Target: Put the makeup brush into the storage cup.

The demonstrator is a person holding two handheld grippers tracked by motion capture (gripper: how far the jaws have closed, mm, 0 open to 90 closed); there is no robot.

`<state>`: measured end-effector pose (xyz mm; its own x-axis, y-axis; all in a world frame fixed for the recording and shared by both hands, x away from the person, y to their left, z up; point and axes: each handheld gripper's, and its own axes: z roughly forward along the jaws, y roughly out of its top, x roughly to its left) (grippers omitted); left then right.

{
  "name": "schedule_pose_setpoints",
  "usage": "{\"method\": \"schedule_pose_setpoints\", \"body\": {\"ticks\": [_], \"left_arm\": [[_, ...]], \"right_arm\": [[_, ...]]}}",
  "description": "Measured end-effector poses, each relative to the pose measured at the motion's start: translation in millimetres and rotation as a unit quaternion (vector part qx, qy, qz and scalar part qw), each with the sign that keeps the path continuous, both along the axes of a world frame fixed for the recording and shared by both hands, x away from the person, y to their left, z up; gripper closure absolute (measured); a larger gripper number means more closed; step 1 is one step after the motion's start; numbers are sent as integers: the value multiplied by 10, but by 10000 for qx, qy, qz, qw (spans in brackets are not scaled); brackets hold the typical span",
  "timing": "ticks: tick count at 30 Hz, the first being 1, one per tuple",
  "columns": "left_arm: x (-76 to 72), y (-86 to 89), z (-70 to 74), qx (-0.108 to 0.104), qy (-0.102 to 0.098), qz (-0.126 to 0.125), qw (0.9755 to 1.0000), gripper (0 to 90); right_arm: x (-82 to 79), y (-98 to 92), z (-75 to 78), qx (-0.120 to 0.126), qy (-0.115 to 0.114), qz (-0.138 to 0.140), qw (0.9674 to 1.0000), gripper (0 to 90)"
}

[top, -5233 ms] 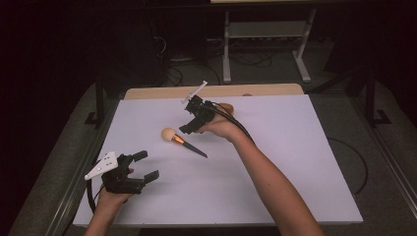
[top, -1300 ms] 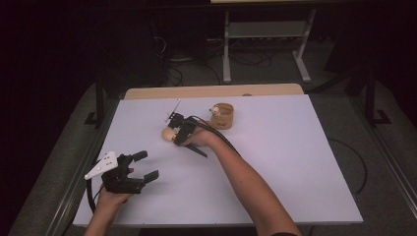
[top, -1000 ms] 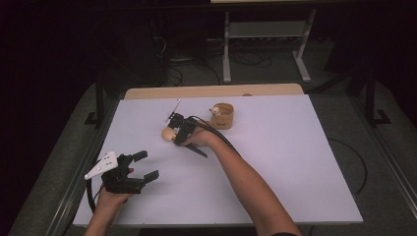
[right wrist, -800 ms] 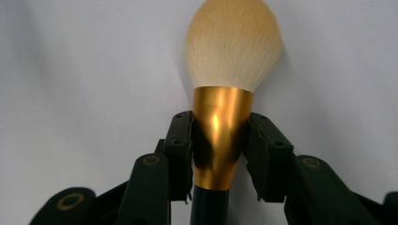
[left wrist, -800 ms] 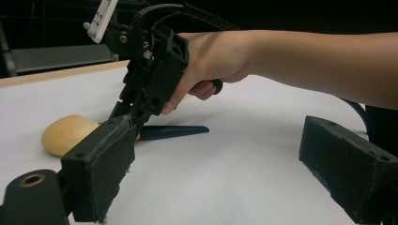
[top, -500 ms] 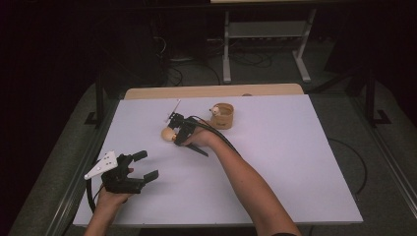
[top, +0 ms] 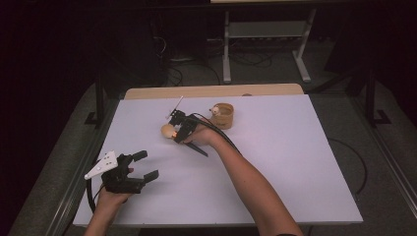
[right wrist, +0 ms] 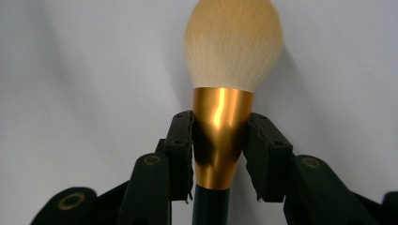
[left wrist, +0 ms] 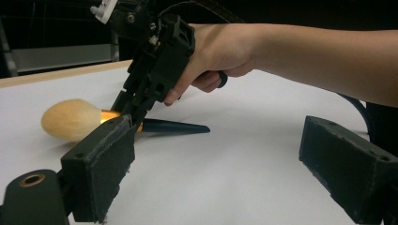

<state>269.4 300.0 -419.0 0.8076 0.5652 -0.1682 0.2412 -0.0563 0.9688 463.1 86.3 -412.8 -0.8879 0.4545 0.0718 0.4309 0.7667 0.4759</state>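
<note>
Change: right gripper (top: 178,132), earlier up beside the small round wooden cup (top: 223,115), now sits down at the makeup brush with cream bristle head, gold ferrule and dark tapered handle (top: 169,132); left gripper unmoved.
Left gripper (top: 142,166): near edge of table, resting in the hand, jaws spread wide, nothing between them.
Right gripper, grip: jaws pinched onto the gold ferrule (right wrist: 218,136) from both sides; fingers (right wrist: 180,140) flat against the metal.
Brush, place: lying on the sheet, mid-table, left of the cup; bristles point away from the hand, handle tip (left wrist: 199,127) touching the surface.
Step in hand, judged: securing the brush for a lift.
Doing it well: hold the pinch square on the ferrule, clear of the bristles; raise straight so the tapered handle does not drag or swing.
Surface: white sheet over a table (top: 295,162) with a pale wooden far edge.
Room: dark; grey carpet, metal stand legs and cables beyond.
</note>
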Motion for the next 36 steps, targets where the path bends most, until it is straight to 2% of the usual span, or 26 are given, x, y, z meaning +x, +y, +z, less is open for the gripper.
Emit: {"method": "schedule_pose_setpoints", "body": {"ticks": [20, 23, 26, 29, 34, 36], "left_arm": [[-1, -2, -2, 9, 12, 7, 10000, 104], [-2, -4, 0, 10, 13, 12, 10000, 104], [-4, -6, -1, 9, 22, 9, 10000, 104], [-3, -9, -3, -7, 19, -2, 10000, 104], [-3, -9, -3, 8, 22, 4, 10000, 104], [-2, -9, -3, 26, 23, 3, 10000, 104]], "right_arm": [[-34, -138, 178, 483, -180, -35, 9987, 630], [-44, -181, 198, 620, -288, -41, 9977, 630], [-59, -198, 216, 671, -297, -104, 9972, 629], [-78, -251, 245, 832, -339, -124, 9959, 630], [-104, -319, 259, 978, -523, -99, 9938, 630], [-128, -346, 268, 1047, -499, -156, 9931, 630]]}}
